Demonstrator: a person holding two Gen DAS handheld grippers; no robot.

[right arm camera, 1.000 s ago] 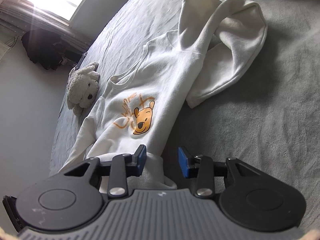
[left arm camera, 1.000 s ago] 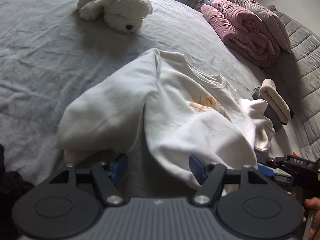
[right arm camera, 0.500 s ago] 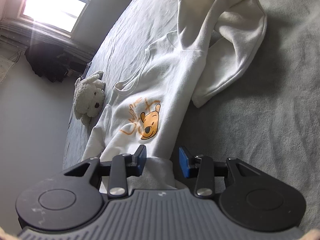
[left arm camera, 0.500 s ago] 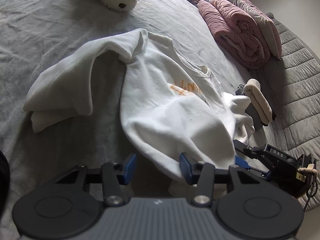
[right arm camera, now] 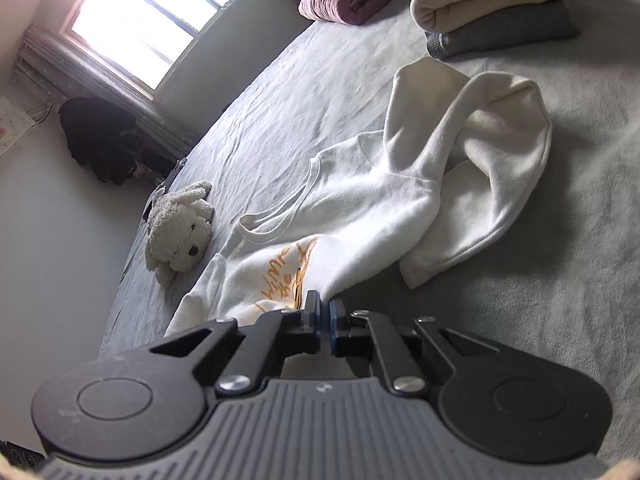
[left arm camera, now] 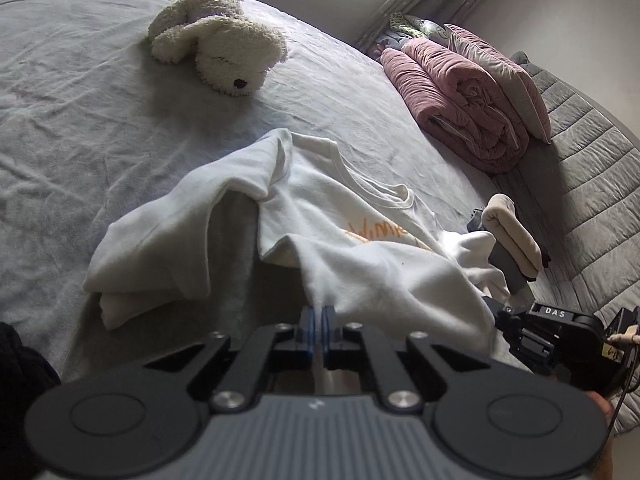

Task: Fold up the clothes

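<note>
A white sweatshirt (left arm camera: 360, 240) with an orange print lies face up on the grey bed (left arm camera: 80, 120), both sleeves folded inward. My left gripper (left arm camera: 318, 316) is shut on the hem at its near edge, which lifts a little off the bed. In the right wrist view the same sweatshirt (right arm camera: 360, 208) stretches away from me, and my right gripper (right arm camera: 325, 312) is shut on the hem by the orange print. The right gripper (left arm camera: 496, 312) also shows at the far right of the left wrist view, at the other hem corner.
A white plush dog (left arm camera: 220, 52) lies beyond the collar. Folded pink quilts (left arm camera: 460, 112) rest against a grey padded headboard (left arm camera: 580, 184). A small stack of folded clothes (right arm camera: 492, 8) sits past the sleeve. A dark bundle (right arm camera: 100, 136) stands under the window (right arm camera: 148, 28).
Both grippers have gone from open to shut, each pinching the sweatshirt's hem. The hem edge has risen slightly off the bed.
</note>
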